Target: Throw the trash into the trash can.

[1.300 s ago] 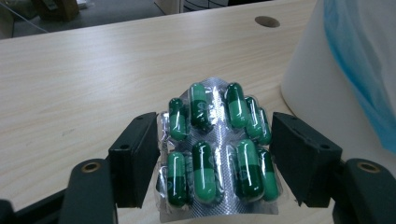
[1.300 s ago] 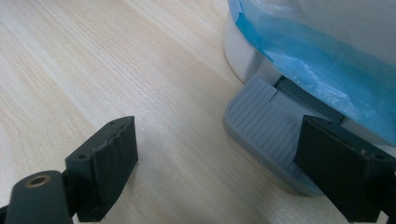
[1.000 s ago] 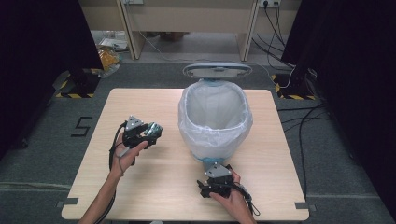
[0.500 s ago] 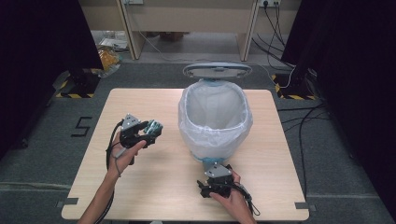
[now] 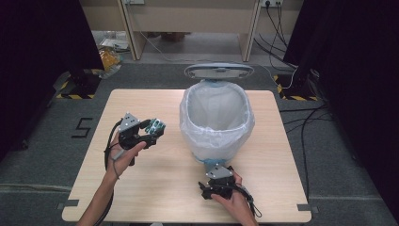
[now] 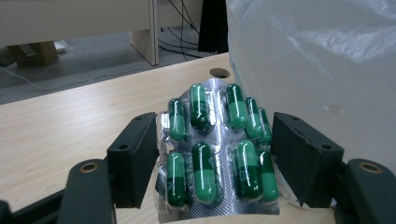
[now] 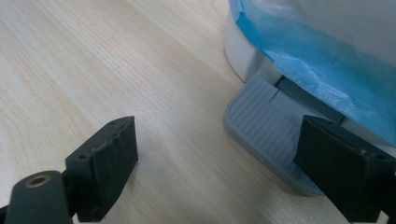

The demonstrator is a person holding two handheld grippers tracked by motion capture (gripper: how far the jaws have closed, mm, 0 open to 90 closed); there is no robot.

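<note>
the left hand [image 5: 126, 155] comes up from the bottom edge of the high view with the forearm angled toward the middle of the wooden counter [image 5: 155, 188], and it lifts the left gripper [image 5: 149, 133] above the counter's left half, pointing it to the right at the bin [image 5: 216, 117]. its fingers [image 6: 133, 158] are closed partway onto a blister pack [image 6: 217, 149] of green capsules, one black pad against each long edge of the silver foil; in the left gripper view the pack stands between them with two rows of capsules facing the camera, and the bin's white liner [image 6: 317, 60] rises just beyond it on the right. in the high view the pack shows as a pale green patch [image 5: 155, 126] at the gripper's tip, near the bin but apart from it. some capsules carry faint dark print, too small to read. the right hand [image 5: 230, 197] rests low near the counter's front edge, just in front of the bin, holding the right gripper [image 5: 214, 181] aimed toward the bin's base. its fingers [image 7: 105, 163] are spread wide with nothing between them, and in the right gripper view the grey ribbed foot pedal [image 7: 266, 130] lies on the counter ahead of them, under a fold of blue liner [image 7: 317, 60]. the bin's lid [image 5: 219, 70] stands open at the back. on the grey floor to the left of the counter a dark mark shaped like a "5" [image 5: 83, 127] can be read.
</note>
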